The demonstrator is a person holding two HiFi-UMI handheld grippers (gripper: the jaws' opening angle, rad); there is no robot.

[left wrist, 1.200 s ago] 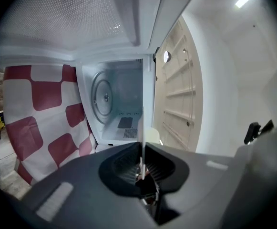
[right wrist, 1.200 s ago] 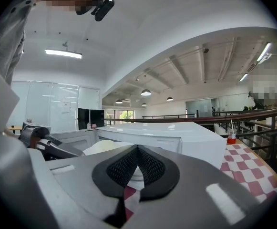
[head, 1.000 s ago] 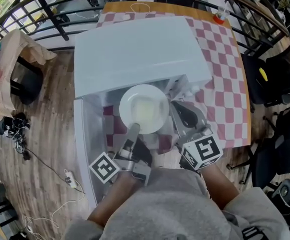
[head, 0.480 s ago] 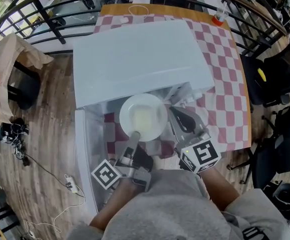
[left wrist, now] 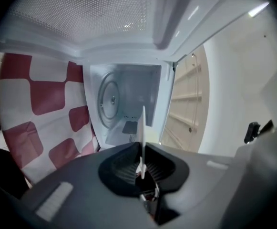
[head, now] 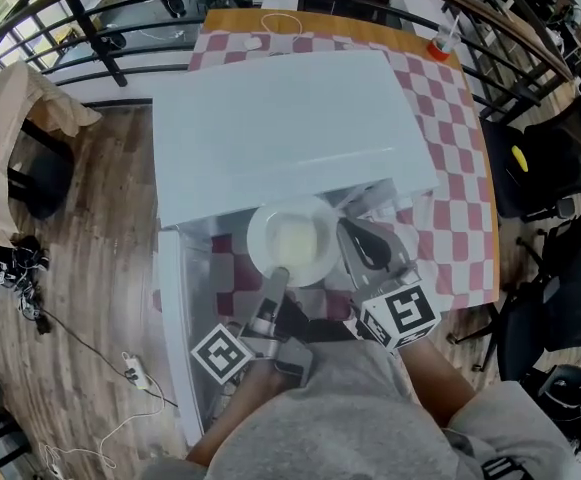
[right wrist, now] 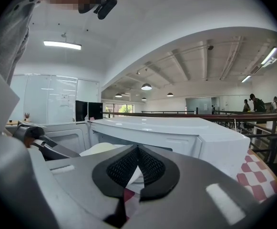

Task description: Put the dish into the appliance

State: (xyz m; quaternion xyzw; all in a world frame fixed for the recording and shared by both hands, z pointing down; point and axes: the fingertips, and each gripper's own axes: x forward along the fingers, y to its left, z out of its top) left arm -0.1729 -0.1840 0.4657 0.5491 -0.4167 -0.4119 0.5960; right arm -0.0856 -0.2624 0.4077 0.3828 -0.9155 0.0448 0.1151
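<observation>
Left gripper [head: 278, 273]: we are pinching the round white ceramic plate [head: 295, 238] by its near rim.
Plate: hovering at the white boxy microwave [head: 280, 128]'s open front edge, cavity lying straight ahead.
Right gripper [head: 358, 233]: clenched empty, idling beside the plate's right edge.

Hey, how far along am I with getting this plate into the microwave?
Done: the door of the microwave is open, and the left gripper is shut on the rim of the plate. In hand: the plate is held at the opening. Left: set it on the turntable, release, withdraw. The right gripper is shut and empty.
</observation>
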